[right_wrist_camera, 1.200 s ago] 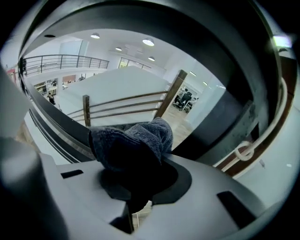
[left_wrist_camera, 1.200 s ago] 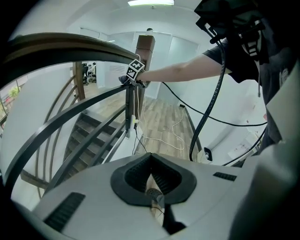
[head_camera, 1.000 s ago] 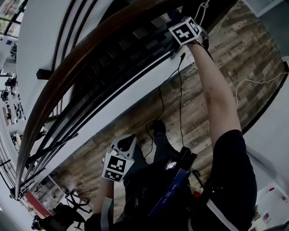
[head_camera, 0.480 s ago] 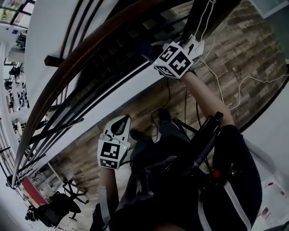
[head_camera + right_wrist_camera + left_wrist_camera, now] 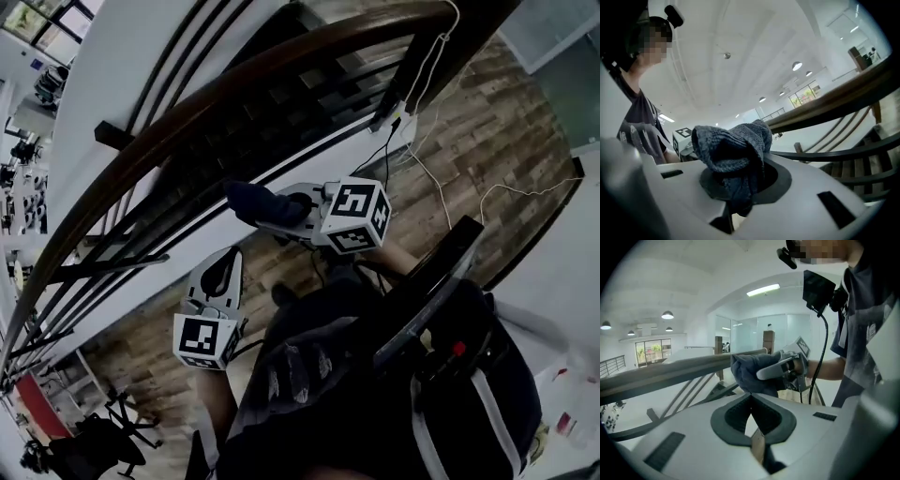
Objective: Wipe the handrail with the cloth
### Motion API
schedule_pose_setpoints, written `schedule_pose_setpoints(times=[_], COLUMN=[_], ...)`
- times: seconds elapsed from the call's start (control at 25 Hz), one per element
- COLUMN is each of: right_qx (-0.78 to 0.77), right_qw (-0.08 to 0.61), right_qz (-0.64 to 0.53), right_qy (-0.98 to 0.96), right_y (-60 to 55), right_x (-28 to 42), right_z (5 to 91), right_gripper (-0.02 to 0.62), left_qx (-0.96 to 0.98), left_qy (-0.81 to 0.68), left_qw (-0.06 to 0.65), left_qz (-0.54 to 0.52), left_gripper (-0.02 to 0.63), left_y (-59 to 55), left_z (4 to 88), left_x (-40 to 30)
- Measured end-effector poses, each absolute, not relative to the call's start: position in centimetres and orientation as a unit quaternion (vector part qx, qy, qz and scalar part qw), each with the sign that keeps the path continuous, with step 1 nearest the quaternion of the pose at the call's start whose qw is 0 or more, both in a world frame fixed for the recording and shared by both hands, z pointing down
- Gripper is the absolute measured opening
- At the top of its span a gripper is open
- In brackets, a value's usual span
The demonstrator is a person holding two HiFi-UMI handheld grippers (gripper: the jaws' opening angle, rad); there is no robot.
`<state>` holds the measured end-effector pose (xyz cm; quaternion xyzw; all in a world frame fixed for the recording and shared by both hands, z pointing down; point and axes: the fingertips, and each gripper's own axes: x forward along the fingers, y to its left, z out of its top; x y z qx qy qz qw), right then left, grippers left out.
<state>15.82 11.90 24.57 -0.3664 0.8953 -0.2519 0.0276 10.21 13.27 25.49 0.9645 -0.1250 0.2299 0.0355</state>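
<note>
Right claw (image 5: 277, 212) clamped on bunched cloth (image 5: 250, 202), near the handrail (image 5: 234, 92) but not on it; left claw (image 5: 221, 274) together, empty, nearer. Risk: cloth dragging loose if pressed unevenly along the rail.

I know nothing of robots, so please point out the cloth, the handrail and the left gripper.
cloth (image 5: 731, 145): right gripper view, bunched middle.
handrail (image 5: 834, 101): right gripper view, wooden side.
left gripper (image 5: 750, 401): left gripper view, where its jaws meet.

head: steeply down | gripper views: close, upward | shared: handrail (image 5: 670, 372)
</note>
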Motion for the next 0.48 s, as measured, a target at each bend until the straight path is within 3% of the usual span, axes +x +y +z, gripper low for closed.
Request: schedule_pose_setpoints(times=[0.48], right_qx=[-0.303], right_qw=[0.036], right_qz=[-0.175], right_qy=[0.936], right_y=[14.1], right_x=[-4.3], right_z=[16.7], right_gripper=[0.043], left_qx=[0.972], left_qy=[-0.189], left_qw=[0.054], left_qz=[0.127], left_gripper=[0.008], left_y=[11.4], left_z=[18.5], left_x=[-9.4])
